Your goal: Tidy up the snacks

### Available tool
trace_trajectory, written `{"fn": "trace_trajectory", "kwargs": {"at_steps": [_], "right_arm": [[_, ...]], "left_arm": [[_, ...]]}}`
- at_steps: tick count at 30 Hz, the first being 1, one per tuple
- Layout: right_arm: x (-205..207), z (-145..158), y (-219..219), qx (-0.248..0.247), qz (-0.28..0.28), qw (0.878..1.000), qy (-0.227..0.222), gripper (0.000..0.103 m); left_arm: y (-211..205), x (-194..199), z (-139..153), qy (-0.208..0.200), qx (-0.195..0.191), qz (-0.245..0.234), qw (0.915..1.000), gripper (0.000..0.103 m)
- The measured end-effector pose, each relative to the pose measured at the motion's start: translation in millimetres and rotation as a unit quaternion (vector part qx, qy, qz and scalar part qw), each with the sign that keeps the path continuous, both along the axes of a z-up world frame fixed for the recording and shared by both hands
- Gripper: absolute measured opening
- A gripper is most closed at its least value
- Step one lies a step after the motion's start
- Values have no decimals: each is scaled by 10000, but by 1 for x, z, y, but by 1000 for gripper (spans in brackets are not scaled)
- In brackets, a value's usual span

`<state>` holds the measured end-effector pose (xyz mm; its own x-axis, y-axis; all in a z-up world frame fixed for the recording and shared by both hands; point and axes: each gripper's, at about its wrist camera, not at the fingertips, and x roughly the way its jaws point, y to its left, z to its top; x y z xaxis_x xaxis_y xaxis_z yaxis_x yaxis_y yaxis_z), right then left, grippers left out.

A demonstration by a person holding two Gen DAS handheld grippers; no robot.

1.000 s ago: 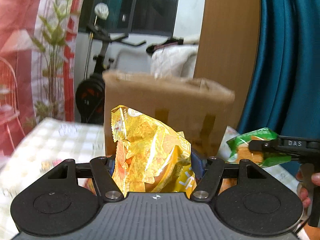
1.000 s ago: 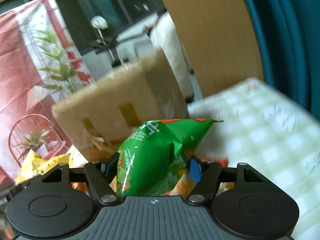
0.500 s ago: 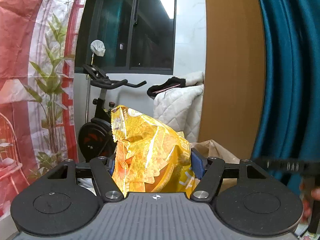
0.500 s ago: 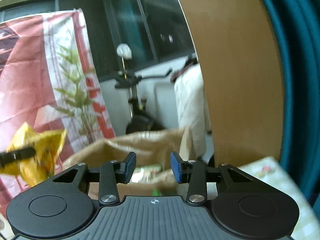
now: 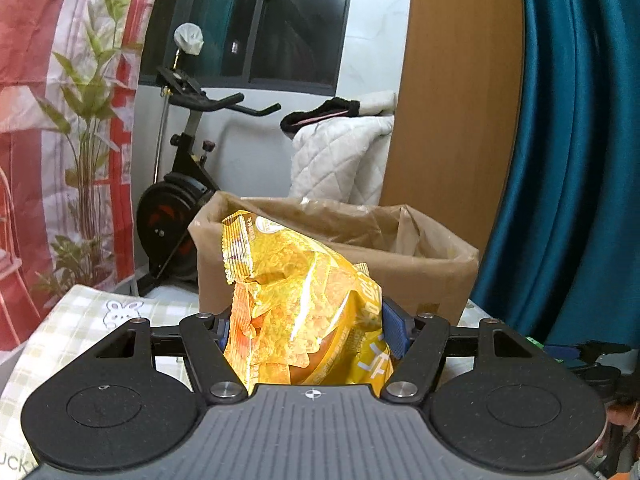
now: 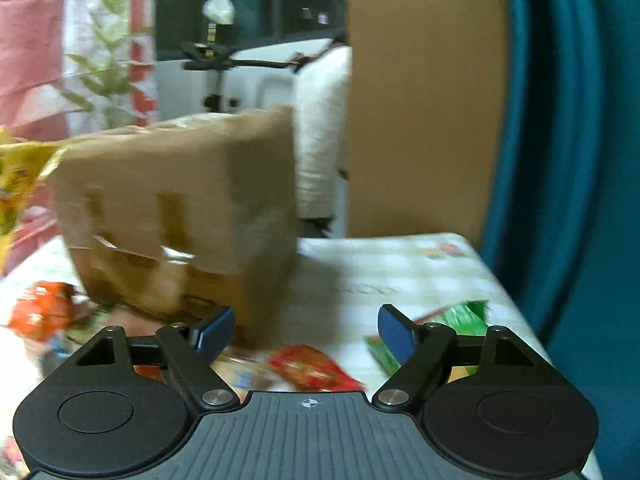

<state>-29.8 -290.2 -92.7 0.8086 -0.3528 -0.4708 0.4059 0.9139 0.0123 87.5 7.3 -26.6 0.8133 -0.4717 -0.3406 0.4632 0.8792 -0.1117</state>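
My left gripper (image 5: 306, 330) is shut on a yellow chip bag (image 5: 300, 304) and holds it up in front of the open cardboard box (image 5: 432, 280). My right gripper (image 6: 306, 330) is open and empty, low over the table in front of the box (image 6: 180, 208). Under it lie a red snack packet (image 6: 316, 368) and a green packet (image 6: 460, 320). An orange packet (image 6: 40, 314) lies at the left. The yellow bag's edge (image 6: 16, 184) shows at the far left of the right wrist view. The right gripper's tips (image 5: 576, 350) show at the right in the left wrist view.
The table has a checked cloth (image 6: 400, 272). Behind the box stand an exercise bike (image 5: 180, 184), a white quilt (image 5: 340, 160), a wooden panel (image 5: 452, 100) and a teal curtain (image 5: 580, 140). A red plant-print hanging (image 5: 60, 100) is at the left.
My right gripper let the green bag go into the box, then dropped back down to the table and opened wider. My left gripper with the yellow bag rose, then tilted down toward the box.
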Motion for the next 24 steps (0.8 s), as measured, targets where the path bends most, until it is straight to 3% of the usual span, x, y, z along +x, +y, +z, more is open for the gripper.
{"fn": "trace_trajectory", "kwargs": {"at_steps": [5,8,15,22,24], "right_arm": [[-11,-25,-22,109,-136,9996,242,70],[13,-44,-25,-12,243,9975,669,62],[68,-72,-26,-52,981,9860,1349,57],[84,-87,-30,123,1050,9809,1634,53],[83,-85,-32,150,990,9825,1574,28]], "left_arm": [[1,3,-2,56,-32,39,10000,70],[-3,3,-3,76,9,15,10000,70],[-2,8,-4,137,63,30,9999,70],[0,12,-8,218,70,26,9997,70],[-1,12,-8,242,65,25,9997,70]]}}
